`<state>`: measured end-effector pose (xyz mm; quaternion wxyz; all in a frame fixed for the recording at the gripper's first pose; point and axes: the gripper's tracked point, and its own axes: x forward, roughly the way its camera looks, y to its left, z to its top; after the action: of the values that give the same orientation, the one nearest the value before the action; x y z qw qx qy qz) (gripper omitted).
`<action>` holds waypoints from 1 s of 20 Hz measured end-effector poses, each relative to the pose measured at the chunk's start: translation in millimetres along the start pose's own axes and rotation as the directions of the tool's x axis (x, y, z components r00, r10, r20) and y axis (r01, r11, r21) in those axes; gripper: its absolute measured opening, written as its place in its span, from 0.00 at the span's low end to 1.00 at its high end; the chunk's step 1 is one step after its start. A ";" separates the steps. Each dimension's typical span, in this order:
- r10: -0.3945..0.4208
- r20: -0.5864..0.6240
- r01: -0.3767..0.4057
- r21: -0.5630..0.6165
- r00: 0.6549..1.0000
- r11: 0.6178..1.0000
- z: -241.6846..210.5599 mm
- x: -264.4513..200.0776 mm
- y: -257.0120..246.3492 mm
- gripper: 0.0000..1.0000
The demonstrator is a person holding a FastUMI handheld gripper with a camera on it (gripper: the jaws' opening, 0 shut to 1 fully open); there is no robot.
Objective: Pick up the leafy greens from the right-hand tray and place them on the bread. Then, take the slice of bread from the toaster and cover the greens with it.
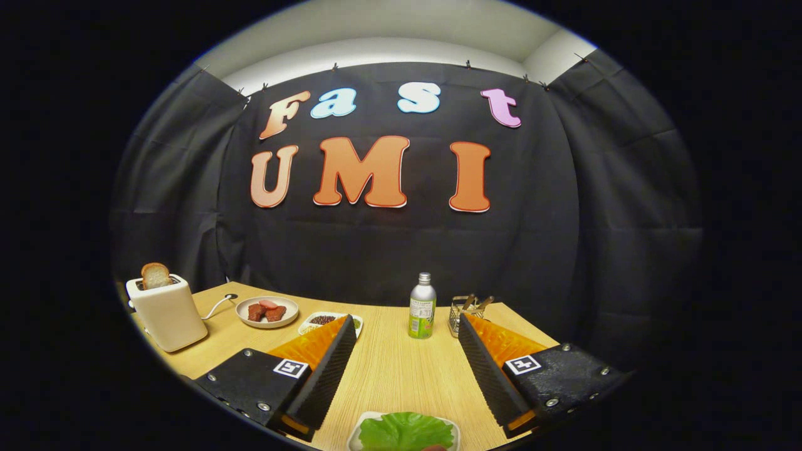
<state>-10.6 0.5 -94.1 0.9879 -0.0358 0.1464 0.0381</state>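
The claw [404, 329] hung wide open, nothing held. The leafy greens [406, 431] sat in a white tray [354, 438] low between its 2 fingers. Far off left, the toaster [166, 312] held 1 slice of bread [155, 275].

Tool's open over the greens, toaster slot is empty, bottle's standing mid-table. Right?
One thing is off: the toaster is not empty. A slice of bread stands up out of its slot, as the gripper view shows. The rest holds: the tool is open, with the greens low between its fingers, and the bottle stands upright beyond them.
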 end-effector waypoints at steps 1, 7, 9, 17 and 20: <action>-0.001 -0.011 0.001 0.000 1.000 1.000 -2.8 -0.2 -0.3 0.98; -0.002 -0.139 0.002 0.001 0.990 1.000 -32.8 2.0 -5.2 0.98; -0.004 -0.197 0.004 -0.001 0.980 1.000 -46.6 0.5 -6.6 0.98; 0.054 -0.432 -0.023 0.077 0.900 0.997 -103.3 -12.8 -1.6 0.99; 0.014 -0.509 0.014 0.049 0.861 0.999 -128.5 -16.6 -12.3 0.99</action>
<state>-62.2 -23.3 -211.2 0.9148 -0.0192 0.4028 0.0235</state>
